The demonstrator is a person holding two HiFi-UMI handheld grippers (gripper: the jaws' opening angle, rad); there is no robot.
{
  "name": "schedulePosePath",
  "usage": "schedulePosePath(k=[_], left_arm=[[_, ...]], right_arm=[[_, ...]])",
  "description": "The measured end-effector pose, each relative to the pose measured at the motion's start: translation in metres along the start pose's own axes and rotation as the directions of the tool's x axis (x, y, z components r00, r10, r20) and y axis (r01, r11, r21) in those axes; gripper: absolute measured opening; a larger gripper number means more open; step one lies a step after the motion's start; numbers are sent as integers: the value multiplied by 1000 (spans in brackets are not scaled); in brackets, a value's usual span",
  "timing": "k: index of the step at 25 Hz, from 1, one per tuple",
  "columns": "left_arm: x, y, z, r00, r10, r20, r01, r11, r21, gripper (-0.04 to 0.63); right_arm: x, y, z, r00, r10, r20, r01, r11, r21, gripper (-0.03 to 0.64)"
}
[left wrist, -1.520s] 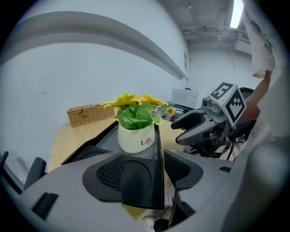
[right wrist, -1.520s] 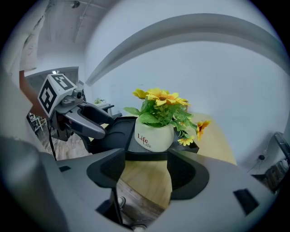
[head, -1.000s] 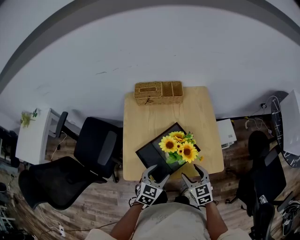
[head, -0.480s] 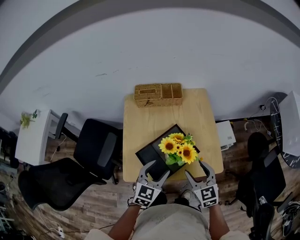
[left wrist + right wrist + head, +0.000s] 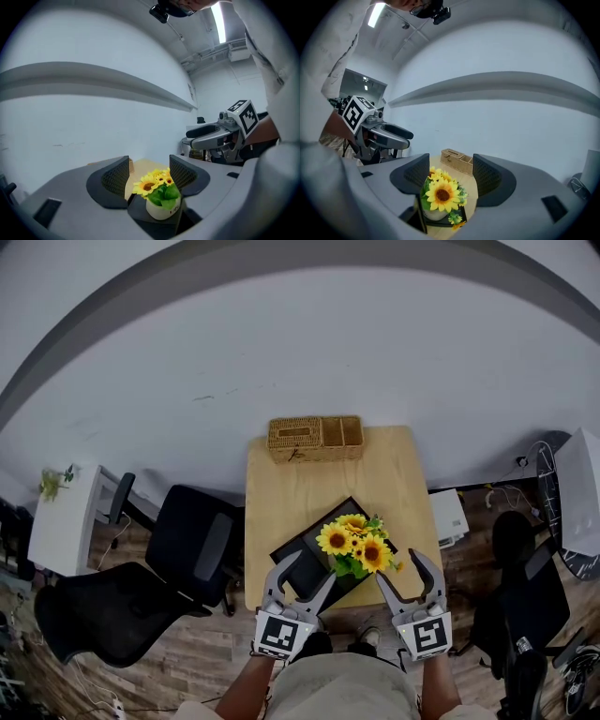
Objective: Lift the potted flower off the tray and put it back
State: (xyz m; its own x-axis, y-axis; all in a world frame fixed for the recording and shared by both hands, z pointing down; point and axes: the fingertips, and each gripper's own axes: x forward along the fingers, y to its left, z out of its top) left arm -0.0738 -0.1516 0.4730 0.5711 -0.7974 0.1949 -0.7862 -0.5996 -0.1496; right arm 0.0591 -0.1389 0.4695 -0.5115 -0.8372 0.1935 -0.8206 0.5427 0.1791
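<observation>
Sunflowers (image 5: 356, 542) in a white pot (image 5: 161, 209) stand on the black tray (image 5: 298, 566), lower middle of the frame. The left hand-held gripper (image 5: 302, 573) and right hand-held gripper (image 5: 401, 570) are wide open, holding nothing. The pot looks light, maybe tippy; grab the hard pot, not soft petals.

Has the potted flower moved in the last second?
No. The potted flower still stands at the same end of the black tray.
</observation>
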Motion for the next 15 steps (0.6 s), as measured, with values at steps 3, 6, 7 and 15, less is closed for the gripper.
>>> schedulePosePath(k=[3,6,7,15], left_arm=[[-4,4,18,1000,18,24,-18,1000,-26,270],[-10,9,38,996,39,74,-38,999,-27,270],[-11,11,45,995,46,89,-44,999,-26,270],[-25,23,87,975,78,208,-96,992,76,270]], right_arm=[[-2,-5,25,998,-13,57,14,1000,-26,288],[-6,-7,50,991,-18,129,25,998,-52,288],[-7,-7,59,988,-18,154,28,998,-64,288],[-16,-14,101,961,-38,273,63,994,-87,288]])
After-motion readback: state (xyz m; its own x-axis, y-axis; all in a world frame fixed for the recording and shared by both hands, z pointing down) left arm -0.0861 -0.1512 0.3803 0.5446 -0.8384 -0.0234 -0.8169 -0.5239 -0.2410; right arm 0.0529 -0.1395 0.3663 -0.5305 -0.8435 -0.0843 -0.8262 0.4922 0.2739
